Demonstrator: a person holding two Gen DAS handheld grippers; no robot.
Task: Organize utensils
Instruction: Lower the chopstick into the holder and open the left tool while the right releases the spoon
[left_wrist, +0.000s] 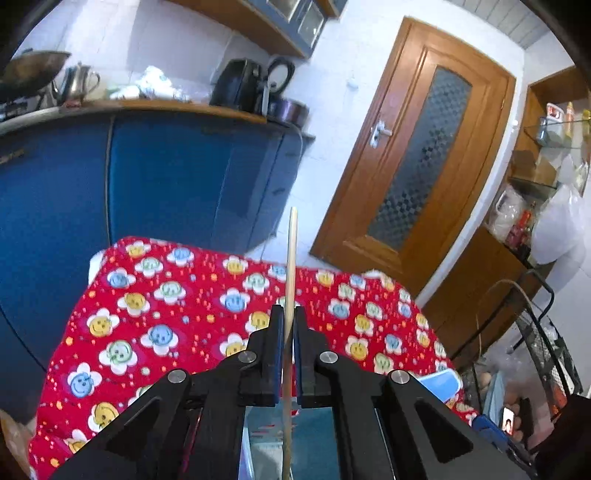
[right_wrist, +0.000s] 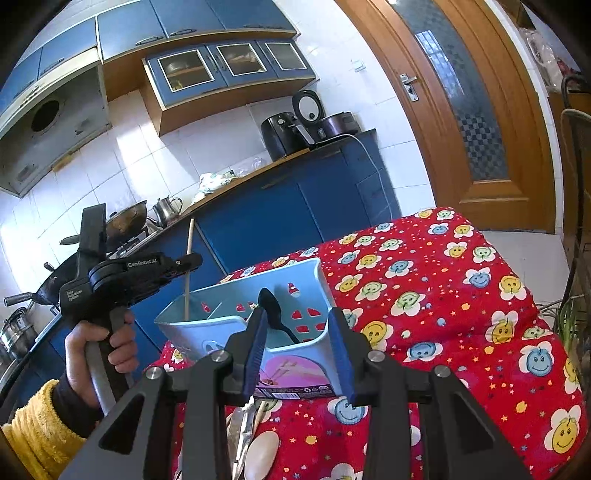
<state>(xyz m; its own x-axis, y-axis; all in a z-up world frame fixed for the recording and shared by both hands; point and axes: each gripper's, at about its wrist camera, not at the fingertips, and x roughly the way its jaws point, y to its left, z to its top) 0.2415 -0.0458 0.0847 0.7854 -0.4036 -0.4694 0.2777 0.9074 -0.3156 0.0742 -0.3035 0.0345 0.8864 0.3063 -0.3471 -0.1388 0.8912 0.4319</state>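
Pinching a slim wooden chopstick (left_wrist: 289, 280) in my left gripper (left_wrist: 289, 321) above the pale-blue plastic caddy (right_wrist: 236, 325); right gripper (right_wrist: 300, 321) part-open, empty.

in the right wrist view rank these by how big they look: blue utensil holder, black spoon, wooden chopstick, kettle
1. blue utensil holder
2. wooden chopstick, long but very thin
3. black spoon
4. kettle, though it stands much farther from the camera, so its true rank is unsure
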